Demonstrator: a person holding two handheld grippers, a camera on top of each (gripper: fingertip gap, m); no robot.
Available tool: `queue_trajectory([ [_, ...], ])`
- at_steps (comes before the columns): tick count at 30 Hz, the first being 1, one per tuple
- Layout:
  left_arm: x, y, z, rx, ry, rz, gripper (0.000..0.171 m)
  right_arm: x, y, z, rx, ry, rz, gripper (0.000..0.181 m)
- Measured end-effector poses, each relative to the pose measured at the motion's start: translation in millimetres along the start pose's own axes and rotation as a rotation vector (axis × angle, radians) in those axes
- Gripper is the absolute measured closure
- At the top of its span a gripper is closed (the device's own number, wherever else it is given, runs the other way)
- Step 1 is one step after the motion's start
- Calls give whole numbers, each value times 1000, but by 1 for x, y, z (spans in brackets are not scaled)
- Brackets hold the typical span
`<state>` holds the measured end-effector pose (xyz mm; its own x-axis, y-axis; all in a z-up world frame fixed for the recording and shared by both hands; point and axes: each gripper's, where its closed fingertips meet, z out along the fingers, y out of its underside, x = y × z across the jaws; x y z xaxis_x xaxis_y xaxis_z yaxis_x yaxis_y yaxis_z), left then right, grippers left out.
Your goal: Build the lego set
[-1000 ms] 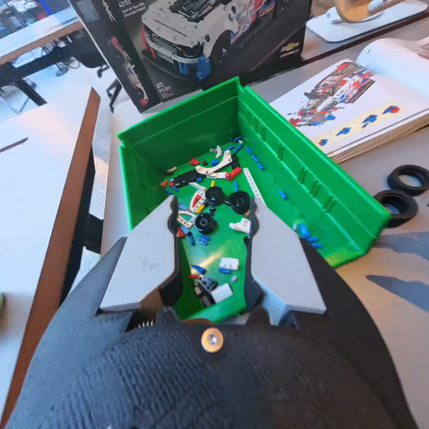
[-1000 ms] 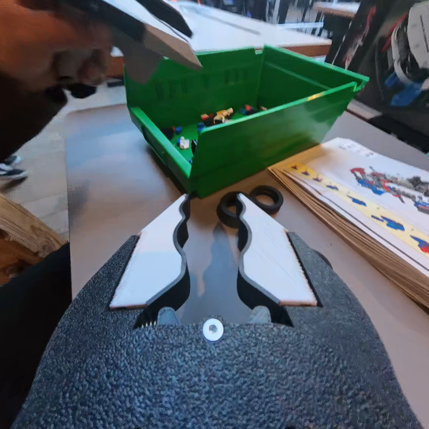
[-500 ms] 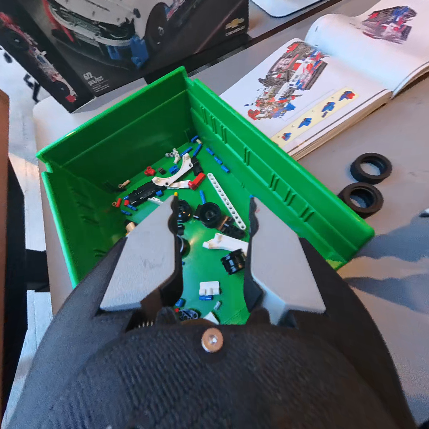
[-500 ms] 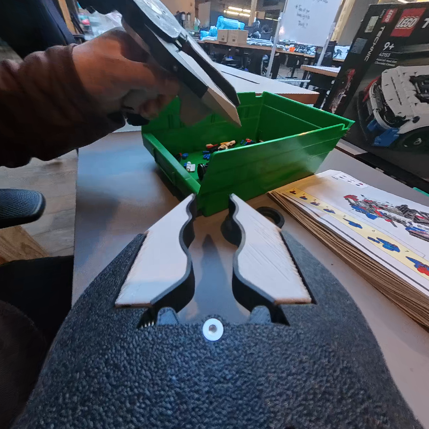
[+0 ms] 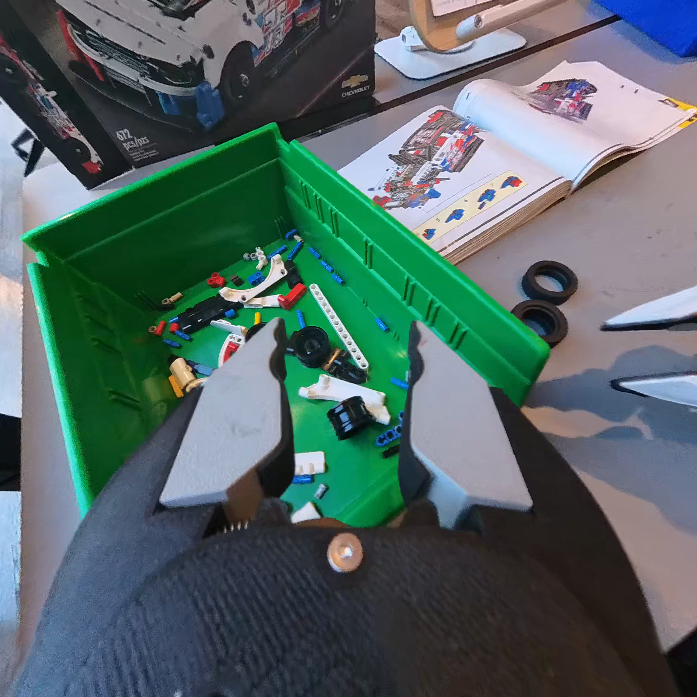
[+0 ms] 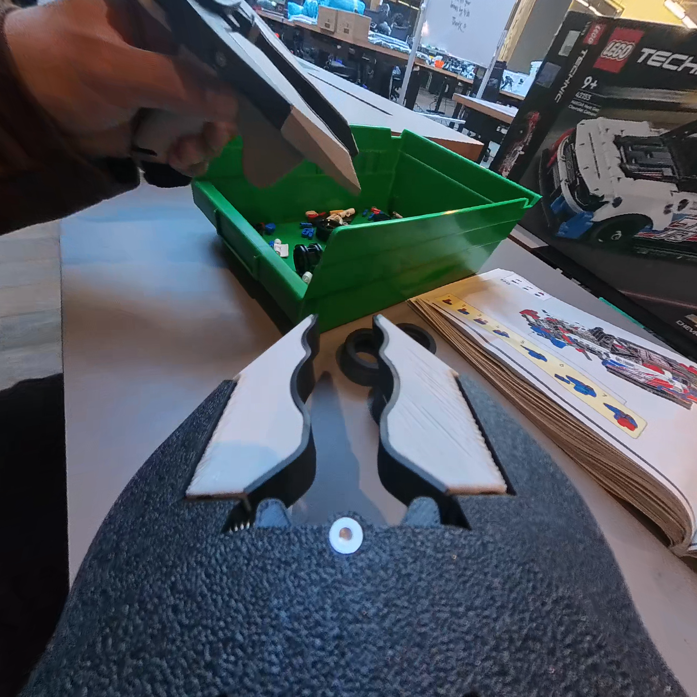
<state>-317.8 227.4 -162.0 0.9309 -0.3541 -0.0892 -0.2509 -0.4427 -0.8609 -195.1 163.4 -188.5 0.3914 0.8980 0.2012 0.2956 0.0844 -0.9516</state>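
A green bin [image 5: 433, 279] holds several loose Lego pieces, among them black wheel hubs [image 5: 350, 416], white curved panels and a white beam [image 5: 337, 326]. My left gripper [image 5: 345, 326] is open and empty, angled down over the bin's near half, above the hubs. It also shows in the right wrist view [image 6: 339, 166], held by a hand. My right gripper [image 6: 345, 320] is open and empty, low over the table just outside the bin's corner, beside two black tyres [image 6: 360, 356]. The tyres also show in the left wrist view [image 5: 548, 281].
An open instruction booklet [image 5: 490, 166] lies right of the bin, also in the right wrist view [image 6: 565, 362]. The black Lego set box [image 5: 188, 75] stands behind the bin. A white stand [image 5: 449, 41] sits at the back. Bare grey table [image 6: 151, 301] lies left of the bin.
My left gripper has swung right and lower over the bin, now above the hubs. My right gripper has moved forward toward the tyres and the bin's corner. Both stay open.
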Motion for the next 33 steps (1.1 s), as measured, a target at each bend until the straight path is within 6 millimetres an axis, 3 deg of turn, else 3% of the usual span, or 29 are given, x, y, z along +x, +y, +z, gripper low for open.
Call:
queue_trajectory([
  [4, -13, 7, 8, -41, -16, -2, 109, -4, 3, 8, -37, -37, 22, 155],
  [7, -26, 6, 14, -70, -22, -1, 108, -9, -8, 21, 8, -119, 86, 155],
  [10, -39, -4, 23, -85, -7, -5, 108, -10, -17, 33, 45, -176, 142, 155],
  [15, -64, -14, 46, -163, -28, 0, 109, -15, -29, 36, 116, -251, 197, 156],
  [23, -70, -9, 45, -299, -56, -9, 109, -5, -29, 12, 174, -260, 284, 148],
  [27, -96, -25, 34, -258, -135, 113, 115, -2, -25, -1, 172, -252, 285, 147],
  [29, -115, -27, 35, -317, -189, 174, 121, -2, -22, -5, 163, -248, 274, 147],
  [31, -133, -19, 38, -407, -222, 221, 130, 3, -19, -10, 156, -213, 268, 148],
  [33, -137, 3, 39, -542, -177, 210, 122, 9, -16, -15, 152, -168, 262, 148],
])
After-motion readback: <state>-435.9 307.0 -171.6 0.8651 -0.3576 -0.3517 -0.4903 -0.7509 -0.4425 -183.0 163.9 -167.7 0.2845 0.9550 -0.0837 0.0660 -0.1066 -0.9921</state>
